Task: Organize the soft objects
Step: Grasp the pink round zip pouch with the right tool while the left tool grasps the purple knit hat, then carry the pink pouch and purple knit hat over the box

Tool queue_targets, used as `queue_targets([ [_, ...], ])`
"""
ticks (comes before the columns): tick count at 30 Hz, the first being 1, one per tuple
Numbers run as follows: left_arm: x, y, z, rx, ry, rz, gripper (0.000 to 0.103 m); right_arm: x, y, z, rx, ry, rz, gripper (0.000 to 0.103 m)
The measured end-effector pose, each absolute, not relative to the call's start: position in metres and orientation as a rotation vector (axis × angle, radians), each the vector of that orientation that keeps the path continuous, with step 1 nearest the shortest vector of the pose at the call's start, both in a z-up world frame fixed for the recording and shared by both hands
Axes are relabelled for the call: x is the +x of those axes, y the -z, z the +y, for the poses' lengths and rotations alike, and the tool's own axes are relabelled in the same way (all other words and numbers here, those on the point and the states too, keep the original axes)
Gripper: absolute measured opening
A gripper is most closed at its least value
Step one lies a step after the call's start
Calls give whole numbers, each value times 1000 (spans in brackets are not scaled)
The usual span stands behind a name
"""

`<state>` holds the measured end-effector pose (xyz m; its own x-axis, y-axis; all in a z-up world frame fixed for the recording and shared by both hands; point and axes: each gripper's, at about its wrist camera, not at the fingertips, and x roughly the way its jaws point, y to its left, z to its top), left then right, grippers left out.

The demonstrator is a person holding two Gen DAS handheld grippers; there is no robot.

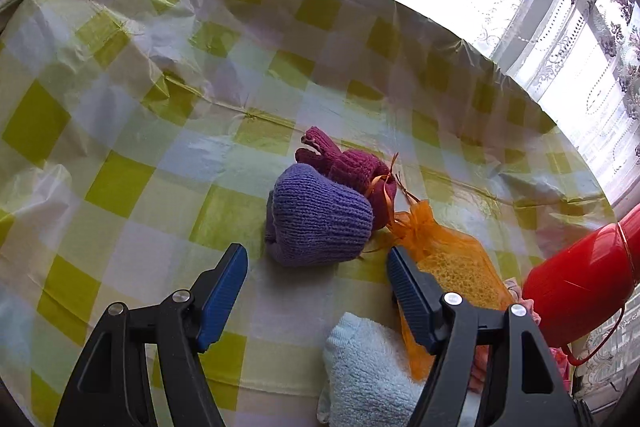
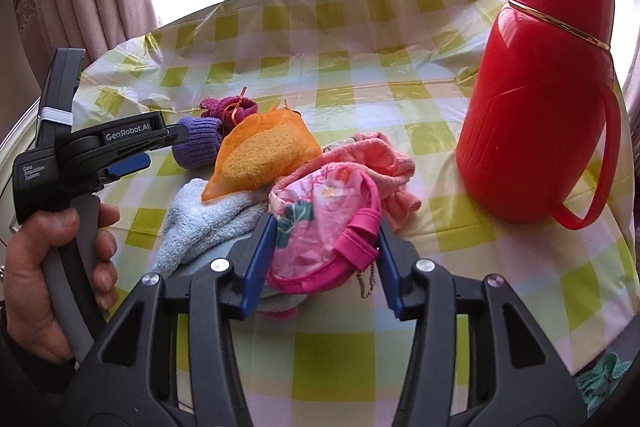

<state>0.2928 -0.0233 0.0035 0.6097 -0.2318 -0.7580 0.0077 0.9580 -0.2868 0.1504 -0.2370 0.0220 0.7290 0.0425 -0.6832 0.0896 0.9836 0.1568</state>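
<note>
Blue-padded fingers on your right gripper [image 2: 324, 263] are spread wide around the pink floral pouch [image 2: 320, 231] at lower centre, not pinching it. Your left gripper [image 1: 316, 287] also has its fingers spread, holding nothing, just short of the purple knitted glove [image 1: 320, 215]. Left of the pouch lies a light blue towel [image 2: 204, 223] with an orange mesh bag [image 2: 260, 155] resting on it. Beyond, the maroon glove [image 1: 352, 167] touches the purple one. At upper right, a red thermos [image 2: 540, 75] stands upright on the checked desk [image 2: 360, 75].
</note>
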Motion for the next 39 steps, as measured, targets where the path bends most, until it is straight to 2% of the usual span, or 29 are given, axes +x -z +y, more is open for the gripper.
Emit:
queue_targets([
  [2,309,7,-28,-242,137,944,74,146,-20,-245,194,40,760,48],
  [4,322,16,-34,-221,134,972,75,143,-18,-252,205,48,770,36],
  [6,330,23,-38,-210,151,985,74,141,-16,-259,218,56,779,34],
  [8,335,27,-43,-171,152,989,67,139,-14,-265,222,64,793,33],
  [12,332,27,-46,-151,158,977,59,142,-2,-271,235,43,878,35],
  [14,330,27,-46,-144,164,972,56,140,2,-275,233,62,910,63],
  [15,328,27,-44,-145,166,971,55,139,3,-277,230,76,919,85],
  [16,325,25,-43,-152,164,969,53,138,3,-278,227,81,919,89],
  [27,264,7,7,-249,118,917,52,163,32,-263,74,94,1072,89],
  [29,250,4,11,-262,113,908,52,167,36,-265,74,95,1083,85],
  [31,240,1,11,-260,116,897,52,167,37,-265,64,96,1079,79],
  [39,201,-23,-8,-211,145,842,52,145,25,-269,78,101,1012,78],
])
